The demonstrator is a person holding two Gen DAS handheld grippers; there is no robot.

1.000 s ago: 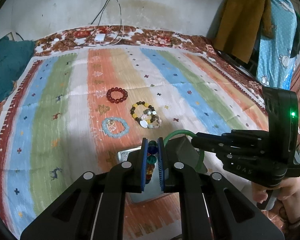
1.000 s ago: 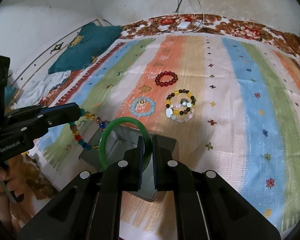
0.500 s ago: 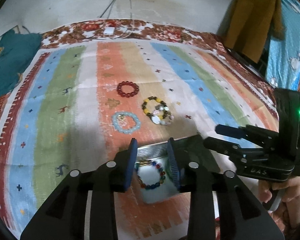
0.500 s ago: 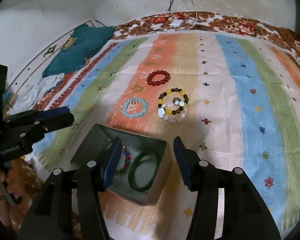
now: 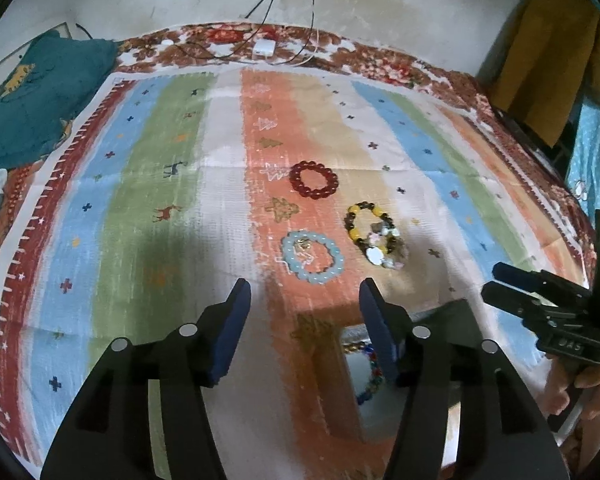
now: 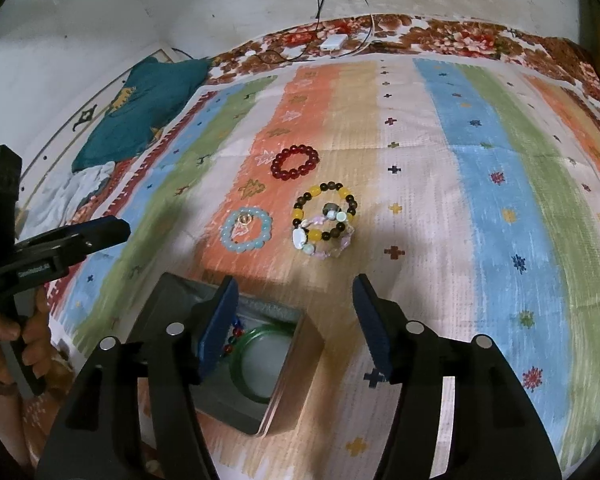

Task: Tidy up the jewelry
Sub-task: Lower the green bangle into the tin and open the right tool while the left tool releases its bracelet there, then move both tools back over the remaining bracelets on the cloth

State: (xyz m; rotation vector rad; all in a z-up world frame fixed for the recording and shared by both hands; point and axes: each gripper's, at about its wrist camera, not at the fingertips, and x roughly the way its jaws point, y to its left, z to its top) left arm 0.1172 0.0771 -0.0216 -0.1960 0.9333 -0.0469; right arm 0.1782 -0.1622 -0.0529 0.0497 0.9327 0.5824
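Both grippers are open and empty. My left gripper hovers above the striped cloth, just short of a light blue bead bracelet. My right gripper hovers over the near side of the bed, above an open metal tin. The tin holds a green bangle and a multicoloured bead bracelet. On the cloth lie a dark red bead bracelet, the light blue bracelet, and a yellow-and-brown bead bracelet overlapping a pale pink one.
A teal cloth lies at the bed's far left. A white charger with cables sits at the far edge by the wall. Clothes hang at the right. The tin's lid stands raised behind the box.
One second ago each gripper was shut on jewelry over the tin. Both opened, dropping the beads and green bangle into the tin. Both have since opened wider, and the left has moved left.
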